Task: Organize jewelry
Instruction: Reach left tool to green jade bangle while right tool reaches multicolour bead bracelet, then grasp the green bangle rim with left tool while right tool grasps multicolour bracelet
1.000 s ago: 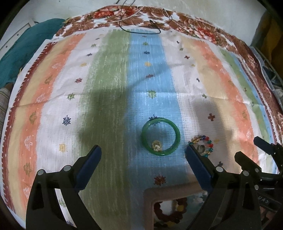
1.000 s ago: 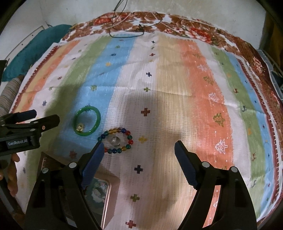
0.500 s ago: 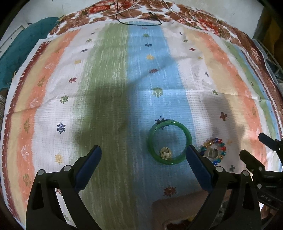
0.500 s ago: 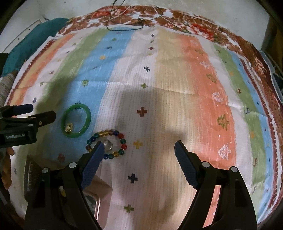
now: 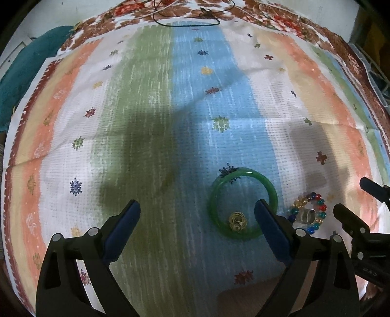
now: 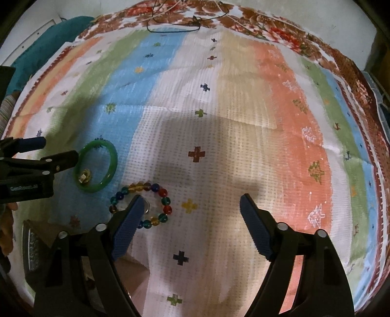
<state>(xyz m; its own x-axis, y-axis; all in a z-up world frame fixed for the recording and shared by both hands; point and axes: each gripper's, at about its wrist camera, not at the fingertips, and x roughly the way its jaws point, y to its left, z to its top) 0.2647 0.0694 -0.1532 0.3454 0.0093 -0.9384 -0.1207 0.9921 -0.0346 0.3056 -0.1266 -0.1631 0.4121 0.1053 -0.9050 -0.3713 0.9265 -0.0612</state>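
Observation:
A green bangle (image 5: 243, 203) lies flat on the striped cloth with a small gold ring (image 5: 237, 221) inside it. A bracelet of coloured beads (image 5: 307, 212) lies to its right with a silver ring (image 5: 307, 215) inside. My left gripper (image 5: 196, 217) is open and empty, its right finger over the bangle's right edge. In the right wrist view the bangle (image 6: 97, 167) and the bead bracelet (image 6: 141, 204) sit at the left. My right gripper (image 6: 191, 212) is open and empty, its left finger over the bead bracelet.
A brownish jewelry box (image 5: 246, 302) sits at the near edge, also in the right wrist view (image 6: 36, 246). The striped cloth (image 5: 146, 109) covers the surface. A dark cord (image 5: 190, 18) lies at the far edge. A teal cloth (image 5: 22, 65) lies far left.
Both grippers have moved forward and down toward the cloth. The bangle and bead bracelet now sit closer to the fingers. Less of the box shows.

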